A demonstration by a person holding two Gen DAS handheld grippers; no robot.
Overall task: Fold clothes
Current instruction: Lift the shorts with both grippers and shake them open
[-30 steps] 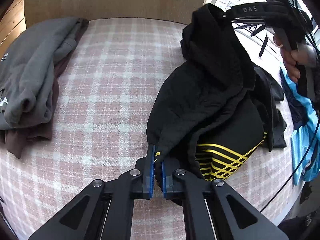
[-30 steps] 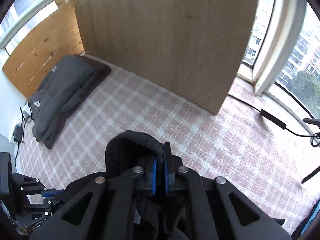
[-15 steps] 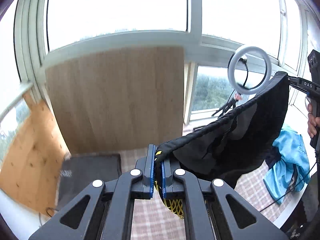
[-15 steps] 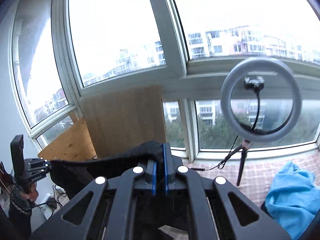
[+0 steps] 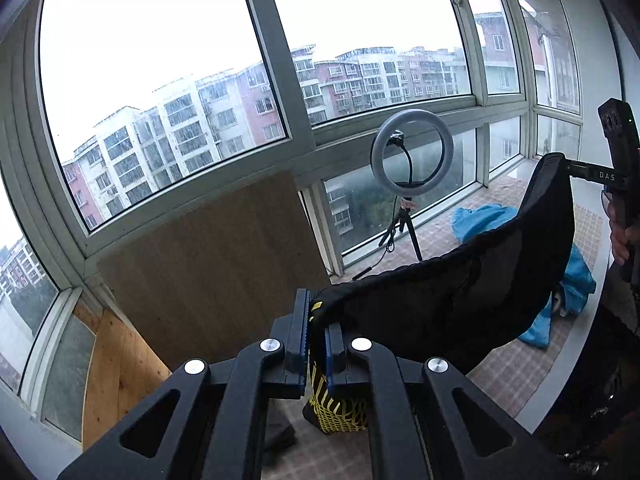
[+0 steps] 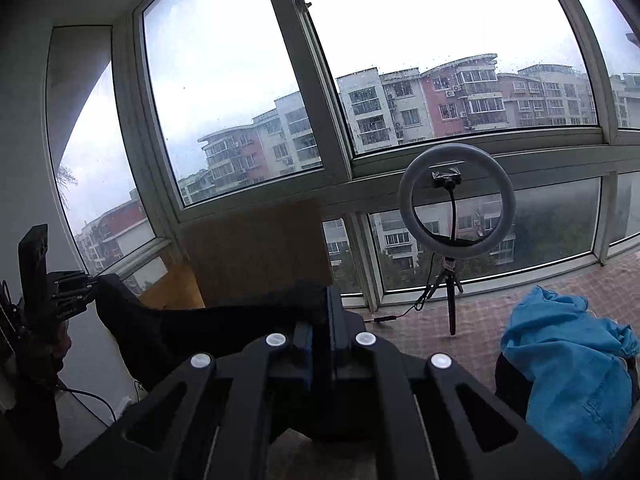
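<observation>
the black garment with yellow stripes [image 5: 460, 300] hangs stretched in the air, the left gripper [image 5: 318, 344] and right gripper [image 6: 318, 332] each pinching an end of its edge. if either thin pinch slips, that end would likely drop.

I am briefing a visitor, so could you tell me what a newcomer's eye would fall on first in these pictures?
First, the black garment, stretched in the air between the left gripper, shut on one end, and the right gripper, shut on the other. Behind it stands a ring light on a tripod before the big windows. A crumpled blue garment lies on the checked surface at the right.
</observation>
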